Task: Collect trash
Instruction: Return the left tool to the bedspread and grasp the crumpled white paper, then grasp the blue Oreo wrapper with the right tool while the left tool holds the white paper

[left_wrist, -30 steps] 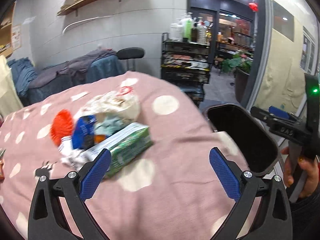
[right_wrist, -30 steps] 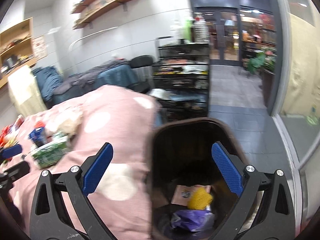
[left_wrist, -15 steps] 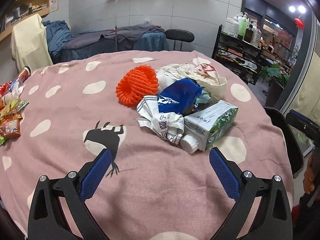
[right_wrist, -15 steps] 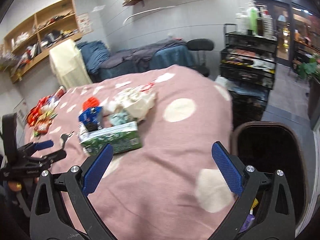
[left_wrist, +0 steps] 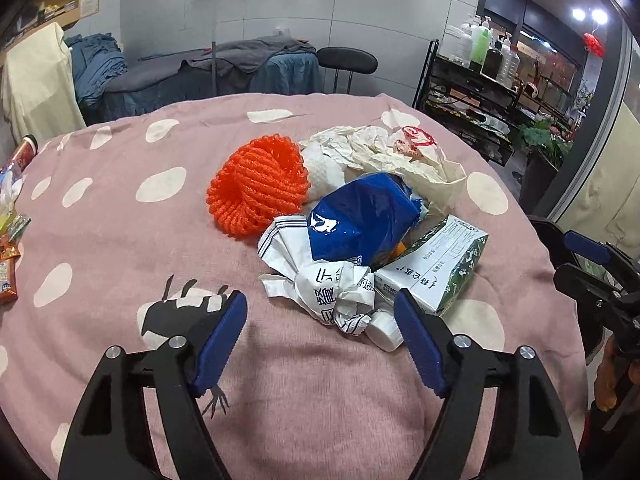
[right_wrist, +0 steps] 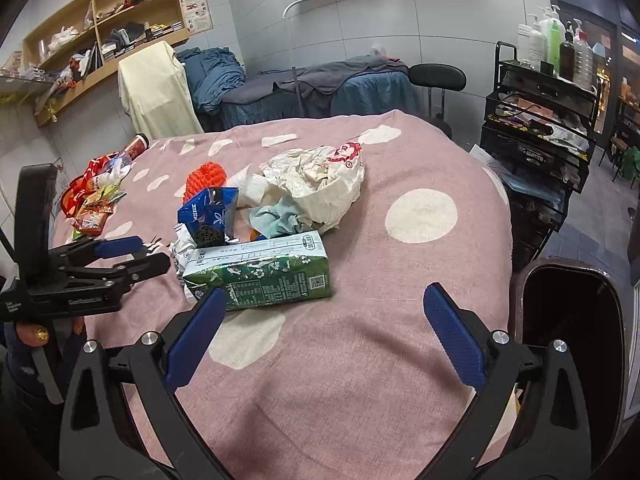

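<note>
Left wrist view: left gripper [left_wrist: 320, 320] is low over the pink dotted cloth [left_wrist: 120, 216], jaws closing, blue pads on either side of the near edge of the trash pile and not yet pressing anything.
Between the pads: crumpled white printed wrapper [left_wrist: 320, 284] sits just ahead of the fingertips, with a white cap [left_wrist: 384, 330] touching the inner side of the right pad.
Trash pile: orange foam net [left_wrist: 256, 190] at the back left, blue foil bag [left_wrist: 360, 220] on top of the wrapper, green-and-white carton [left_wrist: 436, 268] lying flat on the right, crumpled cream paper bag [left_wrist: 384, 156] behind them all.
Right wrist view: right gripper [right_wrist: 320, 320] hangs above bare cloth in front of the carton [right_wrist: 260, 272], jaws wide apart, nothing between them.
Bin: dark trash bin [right_wrist: 572, 320] stands at the table's right edge, just beyond the right pad; its inside is too dark to read.
Other gripper seen from here: left gripper [right_wrist: 136, 256] at the left edge, tips close to the pile.
Far left of the cloth: snack packets [right_wrist: 92, 204] and a red-capped bottle [right_wrist: 134, 148], well apart from the pile.
</note>
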Demonstrator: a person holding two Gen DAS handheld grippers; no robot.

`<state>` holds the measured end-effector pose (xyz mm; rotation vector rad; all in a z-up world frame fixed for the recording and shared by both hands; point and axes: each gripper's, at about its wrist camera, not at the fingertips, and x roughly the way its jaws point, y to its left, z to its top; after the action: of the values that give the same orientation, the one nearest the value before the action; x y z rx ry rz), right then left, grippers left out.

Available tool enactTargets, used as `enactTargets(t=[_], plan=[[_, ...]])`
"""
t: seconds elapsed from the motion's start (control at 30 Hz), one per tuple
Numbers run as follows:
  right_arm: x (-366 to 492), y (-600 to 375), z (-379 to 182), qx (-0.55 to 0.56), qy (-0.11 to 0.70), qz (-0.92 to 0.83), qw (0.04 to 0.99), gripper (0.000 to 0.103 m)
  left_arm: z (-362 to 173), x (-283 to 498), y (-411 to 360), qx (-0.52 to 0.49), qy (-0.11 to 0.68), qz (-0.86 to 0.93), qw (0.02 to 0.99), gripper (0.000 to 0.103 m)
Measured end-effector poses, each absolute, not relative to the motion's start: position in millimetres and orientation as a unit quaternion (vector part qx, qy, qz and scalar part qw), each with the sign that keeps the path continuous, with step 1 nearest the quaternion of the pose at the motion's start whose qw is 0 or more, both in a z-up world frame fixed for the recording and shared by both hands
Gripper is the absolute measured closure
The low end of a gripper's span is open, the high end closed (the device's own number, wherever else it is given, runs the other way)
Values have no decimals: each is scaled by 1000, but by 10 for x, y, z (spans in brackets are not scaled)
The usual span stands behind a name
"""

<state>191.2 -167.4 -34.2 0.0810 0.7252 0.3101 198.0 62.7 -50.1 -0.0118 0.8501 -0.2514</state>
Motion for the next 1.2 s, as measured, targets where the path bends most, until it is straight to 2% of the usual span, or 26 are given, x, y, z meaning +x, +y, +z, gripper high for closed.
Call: enactTargets(t=[0.17,0.27,0.3,0.43,0.93,1.03,1.07,1.1,1.13,1.17,1.2], plan=[[1994,-1638,-313,44,353,159,921,5,-612,2191,740,-51,442,-144,884,41],[2052,-1567,-291,44,353,171,919,5,-643,2206,777,-69,447,-161,877,53],[2064,-1543,-286,44,353,175,918,6,-648,2199,783,-75,447,-168,875,59],[2153,-1372,-256,39,350,200,914,6,-661,2166,816,-89,442,-176,875,68],[2942,-601,-354,40,419,251,872,7,-388,1652,1086,-45,357,-55,931,69],[3106,-429,-437,25,436,249,864,20,-423,1630,1127,-51,362,-52,929,69],[3147,-391,-472,22,441,249,862,30,-433,1625,1127,-52,363,-52,929,69],[3199,-345,-521,20,450,249,857,49,-440,1626,1132,-53,364,-51,928,69],[3215,-339,-549,22,455,252,854,62,-440,1630,1125,-54,365,-51,928,69],[3218,-344,-565,27,457,258,851,80,-442,1630,1124,-56,364,-51,928,69],[3189,-359,-558,32,453,263,851,82,-444,1615,1128,-57,364,-51,928,69]])
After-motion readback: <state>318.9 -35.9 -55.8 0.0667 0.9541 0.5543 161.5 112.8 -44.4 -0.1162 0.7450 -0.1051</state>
